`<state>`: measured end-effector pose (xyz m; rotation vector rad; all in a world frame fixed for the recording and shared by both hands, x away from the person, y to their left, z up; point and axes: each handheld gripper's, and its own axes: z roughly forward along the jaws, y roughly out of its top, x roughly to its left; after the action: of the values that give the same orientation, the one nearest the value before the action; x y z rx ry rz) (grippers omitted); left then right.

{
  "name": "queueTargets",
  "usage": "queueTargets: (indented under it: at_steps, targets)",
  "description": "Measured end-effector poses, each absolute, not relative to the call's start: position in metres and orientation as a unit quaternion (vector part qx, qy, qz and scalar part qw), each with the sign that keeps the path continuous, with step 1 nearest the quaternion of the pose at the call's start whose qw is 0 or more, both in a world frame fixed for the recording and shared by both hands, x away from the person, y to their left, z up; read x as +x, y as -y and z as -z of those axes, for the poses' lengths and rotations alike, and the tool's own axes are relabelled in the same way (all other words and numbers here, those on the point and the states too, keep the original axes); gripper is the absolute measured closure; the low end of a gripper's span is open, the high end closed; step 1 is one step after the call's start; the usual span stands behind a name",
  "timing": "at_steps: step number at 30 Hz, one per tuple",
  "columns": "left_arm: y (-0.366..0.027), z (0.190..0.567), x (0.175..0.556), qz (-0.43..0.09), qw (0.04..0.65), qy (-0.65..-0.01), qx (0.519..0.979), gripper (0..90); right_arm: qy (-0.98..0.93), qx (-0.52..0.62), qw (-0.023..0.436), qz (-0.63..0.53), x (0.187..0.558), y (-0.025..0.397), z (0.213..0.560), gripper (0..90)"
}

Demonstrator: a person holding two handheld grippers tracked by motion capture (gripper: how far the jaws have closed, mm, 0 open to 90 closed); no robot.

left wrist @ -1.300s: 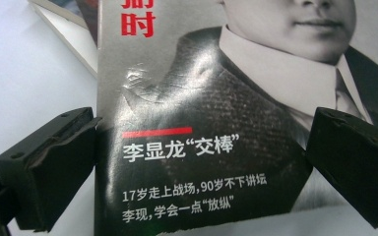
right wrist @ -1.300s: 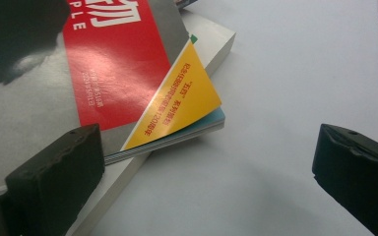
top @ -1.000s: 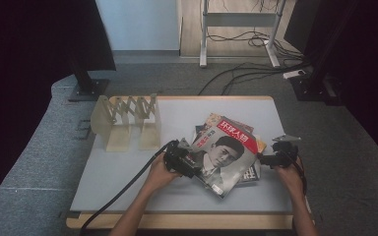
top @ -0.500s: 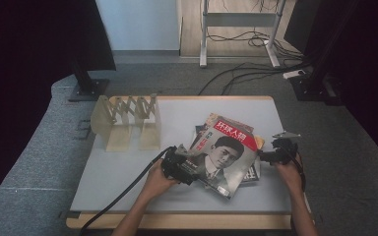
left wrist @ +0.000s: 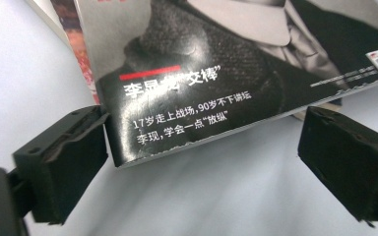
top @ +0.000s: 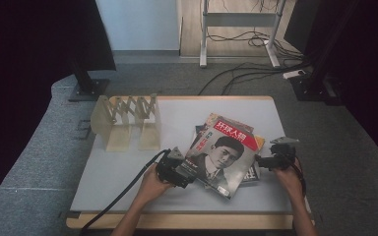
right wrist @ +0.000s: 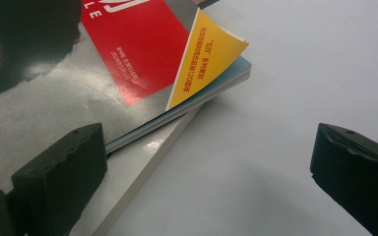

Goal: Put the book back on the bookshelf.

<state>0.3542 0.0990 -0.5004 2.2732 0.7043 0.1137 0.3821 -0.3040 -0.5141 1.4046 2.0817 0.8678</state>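
A top magazine (top: 222, 155), its cover a black-and-white portrait under a red masthead, lies askew on a small stack of magazines (top: 250, 173) on the white tabletop (top: 128, 172), flanked by two pairs of tongs. The left tongs (top: 193, 169) stand wide open at the magazine's near corner, gripping nothing: in the left gripper view one jaw touches the cover's corner edge (left wrist: 177, 142) while the other waits well apart across the bottom edge. The right tongs (top: 260, 161), also wide open and empty, sit just beside the stack's far side, one jaw against the page edges (right wrist: 142, 130), the other out over bare tabletop. The magazine's long axis runs diagonally away from the left tongs, up and to their right. Judged from this, the left tongs are nearer a grip. A wooden folding rack (top: 128, 120) stands beyond the left tongs.
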Motion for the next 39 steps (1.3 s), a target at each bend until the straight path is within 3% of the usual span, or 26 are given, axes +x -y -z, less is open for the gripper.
queueTargets:
  at_steps: [9,34,39]
  targets:
    - [-0.099,0.498,0.349,-0.056,0.371,-0.268,0.888,4.6,-0.761,0.514,0.235,-0.319,0.381,0.305,0.516,0.6]
    - [-0.089,0.500,0.330,-0.007,0.372,-0.242,0.896,1.8,-0.762,0.511,0.238,-0.319,0.376,0.308,0.511,0.5]
    - [-0.098,0.498,0.346,-0.046,0.359,-0.278,0.890,0.0,-0.763,0.509,0.238,-0.319,0.376,0.308,0.510,0.4]
